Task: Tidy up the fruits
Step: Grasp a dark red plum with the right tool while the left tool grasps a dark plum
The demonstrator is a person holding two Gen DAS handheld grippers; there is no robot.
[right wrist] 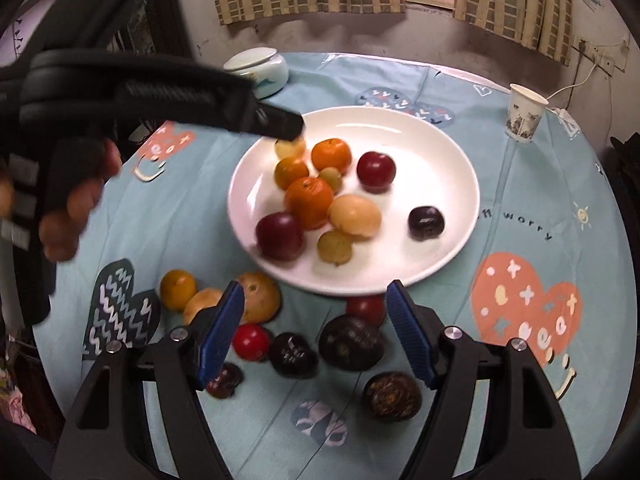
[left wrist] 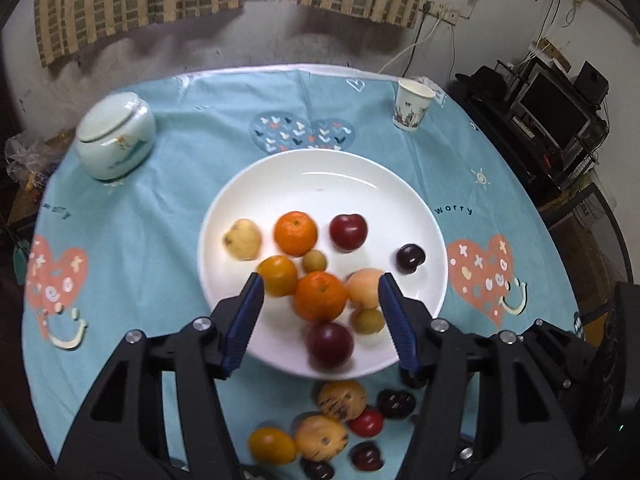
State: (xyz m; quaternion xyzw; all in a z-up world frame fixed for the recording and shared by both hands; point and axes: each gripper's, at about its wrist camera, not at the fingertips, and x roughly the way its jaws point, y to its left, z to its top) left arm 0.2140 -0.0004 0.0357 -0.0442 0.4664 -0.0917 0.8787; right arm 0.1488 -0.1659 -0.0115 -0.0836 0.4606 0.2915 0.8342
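We found the left tongs [left wrist: 320, 284] standing wide with nothing between the pads, poised over the white plate [left wrist: 400, 200] at frame centre. The plate held two oranges [left wrist: 295, 233], plums [left wrist: 348, 232] and pale fruits. The right tongs [right wrist: 315, 294] were likewise wide and empty, lower centre, above loose fruits [right wrist: 351, 342] on the counter [right wrist: 520, 248] just beside the plate's near rim.

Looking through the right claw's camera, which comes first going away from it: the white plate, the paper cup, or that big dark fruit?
1. Big dark fruit, between the right claw's fingers, on the cloth.
2. White plate, mid-table.
3. Paper cup, far right edge.
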